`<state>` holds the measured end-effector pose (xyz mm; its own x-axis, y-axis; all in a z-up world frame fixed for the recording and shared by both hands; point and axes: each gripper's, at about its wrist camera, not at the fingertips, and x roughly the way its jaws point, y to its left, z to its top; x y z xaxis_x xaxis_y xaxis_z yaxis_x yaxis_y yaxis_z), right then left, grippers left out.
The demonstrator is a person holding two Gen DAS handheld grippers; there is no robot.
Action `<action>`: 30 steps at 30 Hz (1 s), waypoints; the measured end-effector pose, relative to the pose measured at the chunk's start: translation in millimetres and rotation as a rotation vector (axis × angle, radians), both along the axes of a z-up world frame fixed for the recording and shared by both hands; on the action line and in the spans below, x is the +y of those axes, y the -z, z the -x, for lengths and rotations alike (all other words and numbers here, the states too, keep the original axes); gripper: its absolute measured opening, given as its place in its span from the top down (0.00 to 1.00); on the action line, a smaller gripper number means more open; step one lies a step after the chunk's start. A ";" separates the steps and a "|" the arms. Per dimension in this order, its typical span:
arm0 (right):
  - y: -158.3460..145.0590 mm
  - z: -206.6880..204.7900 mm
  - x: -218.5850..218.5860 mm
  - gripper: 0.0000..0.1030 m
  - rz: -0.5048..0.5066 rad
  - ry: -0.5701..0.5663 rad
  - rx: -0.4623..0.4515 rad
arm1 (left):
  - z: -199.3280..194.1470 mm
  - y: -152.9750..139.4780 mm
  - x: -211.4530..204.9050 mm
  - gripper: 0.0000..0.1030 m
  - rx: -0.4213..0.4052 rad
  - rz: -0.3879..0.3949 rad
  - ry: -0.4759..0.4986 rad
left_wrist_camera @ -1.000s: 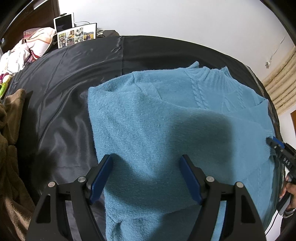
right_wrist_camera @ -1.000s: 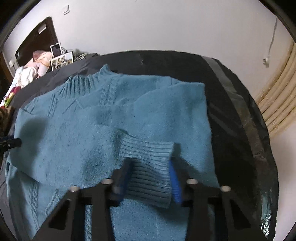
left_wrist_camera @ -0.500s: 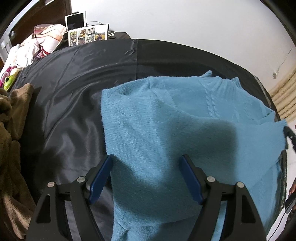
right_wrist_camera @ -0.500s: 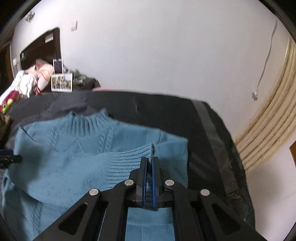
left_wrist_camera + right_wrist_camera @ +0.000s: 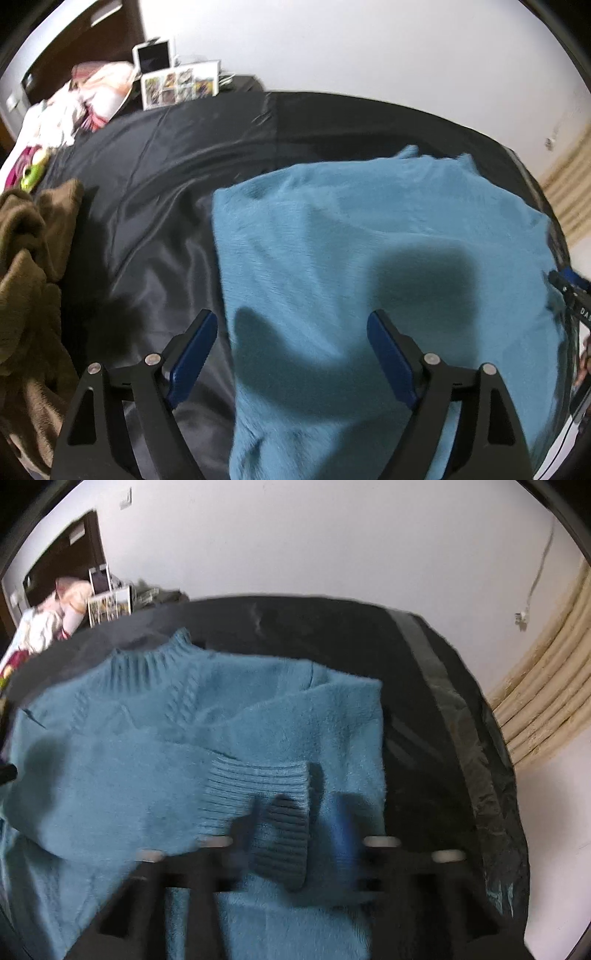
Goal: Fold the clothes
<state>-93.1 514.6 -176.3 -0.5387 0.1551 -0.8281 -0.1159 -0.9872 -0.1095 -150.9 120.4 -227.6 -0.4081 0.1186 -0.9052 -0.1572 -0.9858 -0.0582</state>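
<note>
A blue knit sweater point(image 5: 369, 240) lies flat on the black sheet point(image 5: 147, 192), its sleeve folded across the body. My left gripper point(image 5: 291, 354) hovers open over the sweater's near left edge and holds nothing. In the right wrist view the ribbed cuff point(image 5: 258, 797) rests on the sweater point(image 5: 184, 720), with its end between the blurred fingers of my right gripper point(image 5: 293, 834), which stand apart. The collar point(image 5: 147, 661) points toward the far wall. The right gripper point(image 5: 569, 291) also shows at the sweater's right edge in the left wrist view.
A brown blanket point(image 5: 29, 277) is heaped at the left of the bed. Photo frames point(image 5: 177, 85) and a pile of clothes point(image 5: 92, 99) sit at the far left corner. Beige pipes point(image 5: 546, 701) run along the wall on the right. A hand point(image 5: 585, 358) shows at the right edge.
Half a second ago the right gripper was shut on the lifted cuff; it has come down and opened, and the cuff lies on the sweater. The left gripper stayed open and shifted left.
</note>
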 end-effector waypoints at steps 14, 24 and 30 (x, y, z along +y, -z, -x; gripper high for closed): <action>34.4 -23.2 -48.3 0.20 0.062 -0.161 -0.104 | -7.9 34.2 -0.1 0.01 -0.077 -0.039 -0.003; 21.1 -63.7 -49.5 0.20 0.137 -0.185 -0.121 | -32.3 19.0 7.7 0.01 -0.059 0.001 0.014; 13.9 -91.8 -52.0 0.20 0.178 -0.203 -0.134 | -77.9 7.4 10.0 0.01 -0.066 -0.024 0.051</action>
<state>-1.3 462.5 -190.2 -0.4276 -0.0988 -0.8986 0.0895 -0.9937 0.0667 -73.0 130.4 -234.9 -0.3404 0.1595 -0.9267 -0.2026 -0.9748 -0.0934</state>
